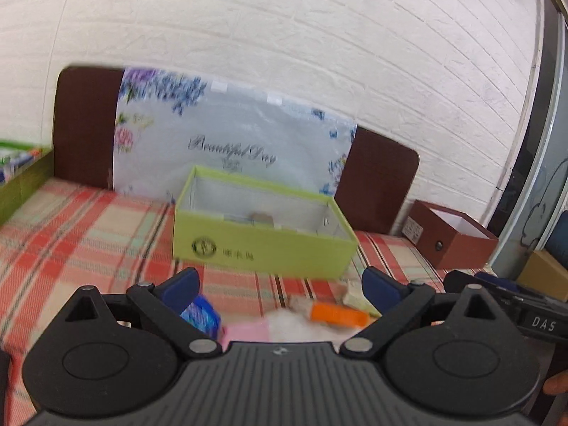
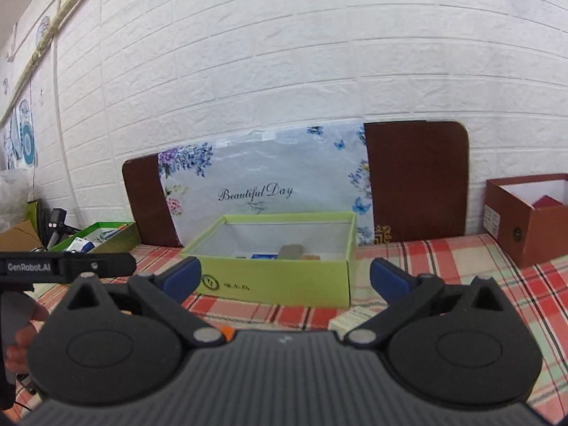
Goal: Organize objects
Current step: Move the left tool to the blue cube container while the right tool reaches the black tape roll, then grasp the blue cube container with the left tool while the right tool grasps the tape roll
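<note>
The floral sheet [image 2: 262,177] leaning on the wall says "Beautiful Day" in script. The other hand-held gripper [image 2: 64,266], seen at the left edge, has "GenRobot.AI" on it, and in the left wrist view one [image 1: 532,319] shows "DAS". The green box [image 2: 277,280] has a round logo with characters too small to read.

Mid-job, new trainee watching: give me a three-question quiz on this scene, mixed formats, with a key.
1. True or false: the left claw is open with nothing between its fingers.
2. Multiple choice: the green box in front of the flowered board is A) lidded, B) open-topped with items inside, C) lying on its side.
3. Fill in: the orange item lies on the checked cloth, ____ the green box.

Key: 1 true; 2 B; 3 outside. The right claw is open too.
</note>
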Demonstrator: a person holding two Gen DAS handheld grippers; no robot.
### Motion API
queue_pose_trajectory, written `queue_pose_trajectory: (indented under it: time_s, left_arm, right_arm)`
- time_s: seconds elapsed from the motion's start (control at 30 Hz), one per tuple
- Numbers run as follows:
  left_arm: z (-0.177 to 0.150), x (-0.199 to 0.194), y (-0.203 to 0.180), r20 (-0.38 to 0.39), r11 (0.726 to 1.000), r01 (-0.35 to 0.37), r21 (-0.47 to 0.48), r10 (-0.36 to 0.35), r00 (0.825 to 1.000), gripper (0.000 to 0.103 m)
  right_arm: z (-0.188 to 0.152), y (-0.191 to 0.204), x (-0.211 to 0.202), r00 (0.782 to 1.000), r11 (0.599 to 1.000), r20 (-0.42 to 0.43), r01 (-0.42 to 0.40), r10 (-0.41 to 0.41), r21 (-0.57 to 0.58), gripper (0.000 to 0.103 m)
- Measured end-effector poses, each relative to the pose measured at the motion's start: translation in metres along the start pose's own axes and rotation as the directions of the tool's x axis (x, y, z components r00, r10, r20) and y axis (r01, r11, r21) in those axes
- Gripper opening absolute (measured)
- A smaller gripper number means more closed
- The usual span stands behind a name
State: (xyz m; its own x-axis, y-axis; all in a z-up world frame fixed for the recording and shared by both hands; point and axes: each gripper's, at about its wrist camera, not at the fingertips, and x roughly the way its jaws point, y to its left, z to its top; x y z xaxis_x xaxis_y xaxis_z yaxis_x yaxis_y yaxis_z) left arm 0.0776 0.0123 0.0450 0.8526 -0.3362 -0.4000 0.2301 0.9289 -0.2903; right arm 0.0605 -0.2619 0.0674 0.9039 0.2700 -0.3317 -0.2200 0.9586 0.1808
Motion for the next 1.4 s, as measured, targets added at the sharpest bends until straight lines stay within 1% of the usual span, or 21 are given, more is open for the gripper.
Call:
queue_pose_trajectory:
  time_s: [0.1, 0.2, 0.3, 0.37, 0.47, 0.53, 0.6, 0.7, 0.77, 0.9, 0.93, 0.97, 1.0, 1.1, 1.23, 1.27, 1.3, 1.37, 1.4]
  left_arm:
    - [-0.022, -0.003, -0.001, -0.036, 1.0, -0.017, 0.0, 0.017, 0.999, 0.1]
    - [-0.042, -0.004, 0.0, -0.058, 0.998, -0.061, 0.024, 0.062, 0.996, 0.1]
    - [-0.059, -0.003, 0.007, -0.092, 0.995, -0.091, 0.026, 0.093, 0.991, 0.1]
    - [-0.065, -0.002, 0.013, -0.113, 0.993, -0.117, 0.021, 0.119, 0.986, 0.1]
    - [-0.073, -0.001, 0.024, -0.136, 0.989, -0.148, -0.011, 0.145, 0.98, 0.1]
    - [-0.074, 0.002, 0.031, -0.152, 0.985, -0.169, -0.038, 0.162, 0.975, 0.099]
    - [-0.07, 0.005, 0.035, -0.148, 0.979, -0.192, -0.069, 0.18, 0.972, 0.099]
    - [-0.058, 0.013, 0.04, -0.116, 0.968, -0.228, -0.103, 0.216, 0.969, 0.099]
    - [-0.048, 0.023, 0.041, -0.103, 0.964, -0.238, -0.115, 0.227, 0.968, 0.099]
    - [-0.031, 0.046, 0.041, -0.093, 0.961, -0.253, -0.113, 0.243, 0.965, 0.1]
    - [-0.029, 0.053, 0.041, -0.093, 0.958, -0.265, -0.109, 0.256, 0.962, 0.1]
    - [-0.026, 0.06, 0.041, -0.097, 0.954, -0.28, -0.108, 0.27, 0.958, 0.1]
    - [-0.023, 0.066, 0.041, -0.104, 0.951, -0.291, -0.108, 0.28, 0.954, 0.1]
    - [-0.018, 0.085, 0.041, -0.12, 0.946, -0.31, -0.097, 0.298, 0.947, 0.1]
    - [-0.017, 0.105, 0.045, -0.153, 0.934, -0.349, -0.071, 0.336, 0.929, 0.099]
    - [-0.018, 0.107, 0.048, -0.159, 0.934, -0.351, -0.071, 0.337, 0.928, 0.098]
    - [-0.019, 0.108, 0.052, -0.164, 0.934, -0.349, -0.073, 0.334, 0.928, 0.094]
    - [-0.021, 0.107, 0.06, -0.183, 0.942, -0.327, -0.08, 0.309, 0.933, 0.083]
    - [-0.023, 0.107, 0.066, -0.196, 0.949, -0.303, -0.087, 0.282, 0.939, 0.075]
  right_arm:
    - [-0.025, -0.006, -0.019, 0.999, 0.998, -0.03, 0.015, -0.014, 0.057, 0.103]
    - [-0.05, -0.012, -0.032, 0.998, 0.995, -0.063, 0.014, -0.008, 0.095, 0.103]
    - [-0.076, -0.013, -0.039, 0.994, 0.995, -0.102, 0.044, -0.035, 0.085, 0.103]
    - [-0.092, -0.013, -0.039, 0.988, 0.995, -0.144, 0.066, -0.055, 0.073, 0.103]
    - [-0.115, -0.011, -0.035, 0.977, 0.994, -0.197, 0.09, -0.077, 0.06, 0.102]
    - [-0.125, -0.009, -0.032, 0.971, 0.994, -0.222, 0.103, -0.091, 0.045, 0.097]
    - [-0.131, -0.008, -0.026, 0.963, 0.993, -0.246, 0.115, -0.106, 0.021, 0.088]
    - [-0.134, -0.007, -0.02, 0.959, 0.993, -0.26, 0.118, -0.113, 0.003, 0.083]
    - [-0.133, -0.007, -0.017, 0.959, 0.993, -0.26, 0.116, -0.112, -0.001, 0.079]
    - [-0.132, -0.005, -0.01, 0.956, 0.993, -0.265, 0.115, -0.121, -0.038, 0.069]
    - [-0.132, -0.005, -0.009, 0.956, 0.993, -0.267, 0.113, -0.12, -0.042, 0.068]
    - [-0.132, -0.005, -0.007, 0.955, 0.993, -0.27, 0.113, -0.121, -0.046, 0.063]
    - [-0.132, -0.005, -0.005, 0.954, 0.992, -0.272, 0.113, -0.122, -0.05, 0.057]
    - [-0.133, -0.005, -0.002, 0.951, 0.992, -0.284, 0.11, -0.124, -0.062, 0.045]
    - [-0.134, -0.004, 0.0, 0.95, 0.993, -0.292, 0.098, -0.112, -0.063, 0.043]
    - [-0.134, -0.004, 0.0, 0.95, 0.993, -0.291, 0.096, -0.111, -0.065, 0.042]
    - [-0.134, -0.004, 0.0, 0.951, 0.993, -0.289, 0.096, -0.111, -0.067, 0.037]
    - [-0.134, -0.003, 0.0, 0.951, 0.993, -0.29, 0.092, -0.109, -0.072, 0.032]
    - [-0.133, -0.003, -0.001, 0.951, 0.994, -0.29, 0.087, -0.104, -0.073, 0.028]
